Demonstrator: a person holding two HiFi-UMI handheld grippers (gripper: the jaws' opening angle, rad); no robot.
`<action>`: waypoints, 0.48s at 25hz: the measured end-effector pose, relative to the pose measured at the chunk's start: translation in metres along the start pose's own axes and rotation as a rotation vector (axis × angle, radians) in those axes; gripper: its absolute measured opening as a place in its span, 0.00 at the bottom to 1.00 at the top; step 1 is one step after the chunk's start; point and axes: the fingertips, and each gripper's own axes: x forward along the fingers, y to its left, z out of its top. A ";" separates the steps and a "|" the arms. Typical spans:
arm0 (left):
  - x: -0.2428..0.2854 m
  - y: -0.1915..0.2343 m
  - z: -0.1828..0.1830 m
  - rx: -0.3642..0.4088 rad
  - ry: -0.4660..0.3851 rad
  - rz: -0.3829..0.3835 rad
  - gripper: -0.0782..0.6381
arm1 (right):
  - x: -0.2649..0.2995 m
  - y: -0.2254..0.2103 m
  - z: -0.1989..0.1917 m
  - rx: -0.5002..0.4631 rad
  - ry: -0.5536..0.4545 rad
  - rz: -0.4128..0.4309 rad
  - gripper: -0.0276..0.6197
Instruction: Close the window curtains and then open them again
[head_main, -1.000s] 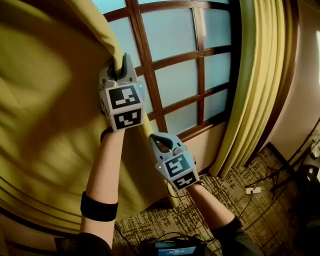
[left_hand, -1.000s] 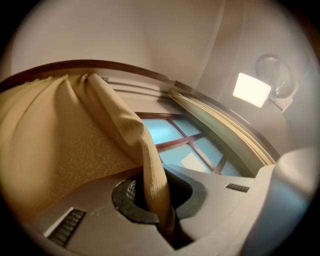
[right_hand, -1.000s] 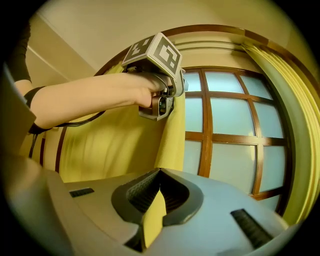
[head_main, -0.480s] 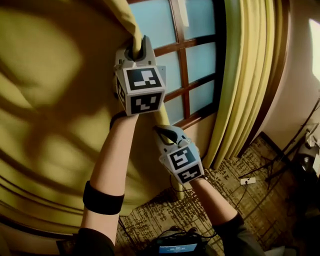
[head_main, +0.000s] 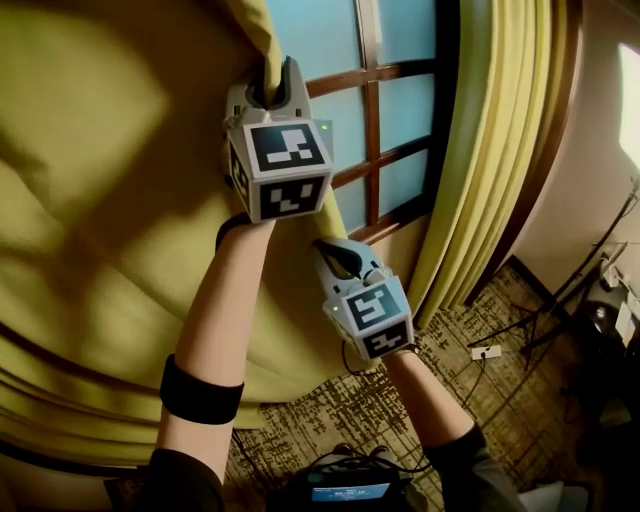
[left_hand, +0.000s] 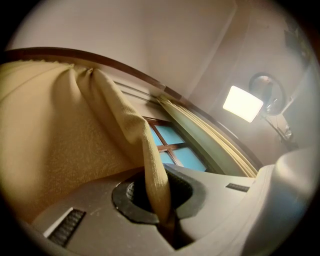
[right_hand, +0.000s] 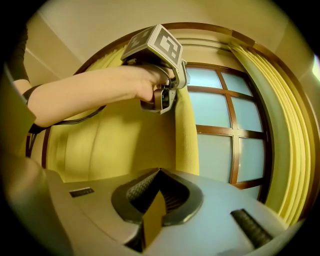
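Note:
The left yellow curtain (head_main: 110, 200) is spread wide across the window (head_main: 400, 100), whose blue panes sit in brown bars. My left gripper (head_main: 272, 80) is shut on the curtain's leading edge, high up. In the left gripper view that edge (left_hand: 140, 135) runs as a twisted fold down into the closed jaws (left_hand: 159, 200). My right gripper (head_main: 338, 258) is lower on the same edge and shut on it; a sliver of yellow cloth (right_hand: 152, 220) sticks out between its jaws. The left gripper (right_hand: 167, 97) shows above in the right gripper view. The right curtain (head_main: 490, 150) hangs gathered at the window's right side.
Patterned carpet (head_main: 440, 400) lies below, with black cables and a white plug (head_main: 486, 352) on it. A device with a lit screen (head_main: 345, 491) sits at my feet. A bright wall lamp (left_hand: 243, 103) glows right of the window. Equipment stands at the far right (head_main: 610, 310).
Both grippers have moved right along the window with the curtain edge in them. The left curtain now covers more panes, and the gap to the right curtain is narrower.

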 end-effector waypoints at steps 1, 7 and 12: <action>-0.002 0.003 -0.002 -0.001 -0.001 0.002 0.12 | 0.000 0.002 0.000 -0.007 0.001 -0.002 0.06; -0.021 0.018 -0.010 0.009 0.004 0.029 0.12 | -0.002 0.013 -0.004 -0.031 -0.002 0.017 0.06; -0.039 0.030 -0.016 0.035 0.047 0.086 0.12 | -0.010 0.018 -0.001 -0.040 -0.019 0.078 0.06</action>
